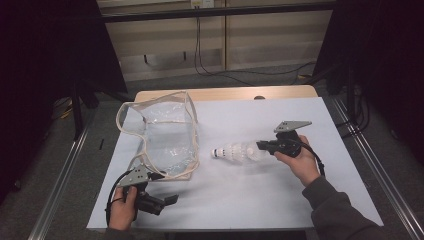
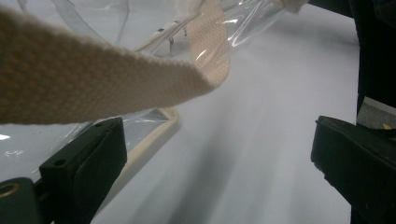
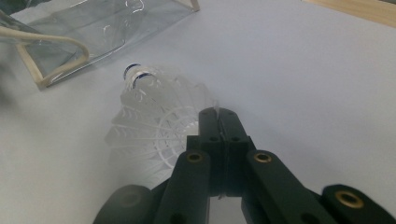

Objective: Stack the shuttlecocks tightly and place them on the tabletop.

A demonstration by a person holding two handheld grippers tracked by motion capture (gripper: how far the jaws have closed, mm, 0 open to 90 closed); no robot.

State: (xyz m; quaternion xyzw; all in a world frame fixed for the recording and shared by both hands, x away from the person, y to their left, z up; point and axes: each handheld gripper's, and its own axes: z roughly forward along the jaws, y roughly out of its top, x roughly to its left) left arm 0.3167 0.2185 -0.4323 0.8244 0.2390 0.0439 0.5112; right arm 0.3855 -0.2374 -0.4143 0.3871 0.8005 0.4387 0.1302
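A dim room with dark drapes at both sides surrounds a wooden table [image 1: 225, 93] covered by a pale grey-white sheet [image 1: 260, 195]. On the sheet, at about ten o'clock from its middle, lies a clear plastic tote bag with cream woven straps [image 1: 167, 135], its mouth edged in the same cream webbing. Just right of the bag, near the centre, a white plastic shuttlecock with a blue-banded cork [image 1: 235, 151] lies on its side, cork pointing to nine o'clock toward the bag but apart from it.

The right gripper [image 1: 261, 146] reaches in from three o'clock; in the right gripper view its black jaws are pressed together, pinching the rim of the shuttlecock's skirt [image 3: 154, 126].

The left gripper [image 1: 172, 199] rests at seven o'clock, just below the bag's near corner. In the left gripper view its jaws stand wide apart with nothing between them, and a cream strap [image 2: 93, 84] crosses close above the left jaw.
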